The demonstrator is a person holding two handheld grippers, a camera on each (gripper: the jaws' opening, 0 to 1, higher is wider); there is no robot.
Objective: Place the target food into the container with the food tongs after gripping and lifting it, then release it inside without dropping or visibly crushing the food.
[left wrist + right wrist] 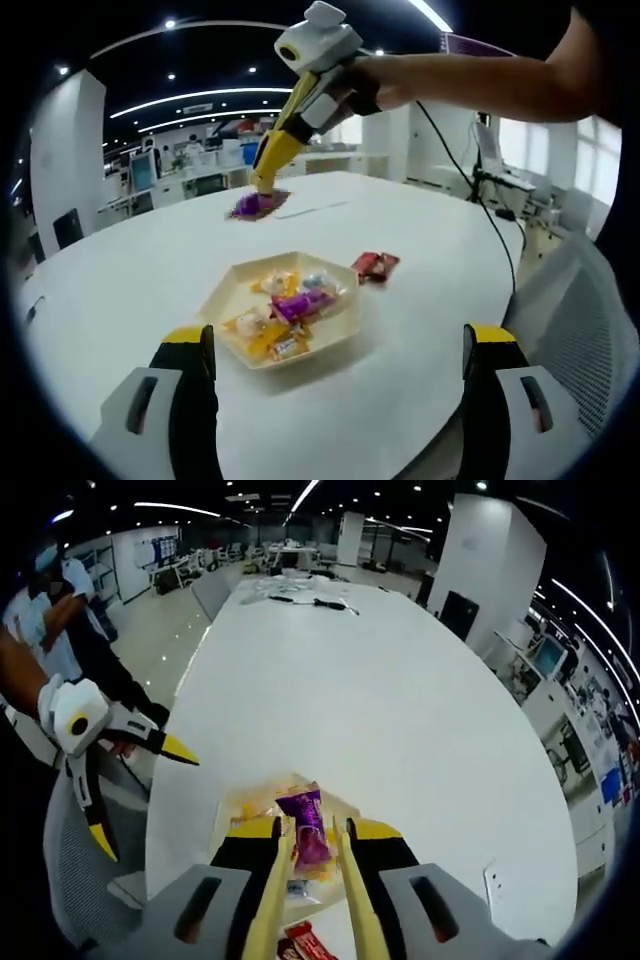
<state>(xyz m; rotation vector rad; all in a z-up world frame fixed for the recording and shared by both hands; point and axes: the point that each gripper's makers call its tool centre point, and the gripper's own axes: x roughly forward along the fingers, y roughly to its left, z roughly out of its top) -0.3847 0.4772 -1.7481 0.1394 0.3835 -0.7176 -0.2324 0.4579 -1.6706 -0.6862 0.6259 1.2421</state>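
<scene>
1 tray (352, 315), 1 purple pkt (247, 205), 2 red pkts (375, 265).

I am seeing, ahead of my jaws: a white oval table (420, 330); beyond it, an open office with desks and monitors (180, 165), white pillar (485, 555), ceiling light strips (200, 98), bright windows (600, 150) glowing rightward.

The purple-wrapped snack (308, 835) sits pinched between the yellow tongs (352, 910) that reach forward from the right claw (310, 850), its wrapper crinkled but not flattened. In the left gripper view the same snack (248, 205) rests against the surface under the tong tips. The hexagonal cream tray (238, 355), loaded with assorted wrapped sweets, lies just ahead of the left claw (338, 350), well short of the snack.
</scene>
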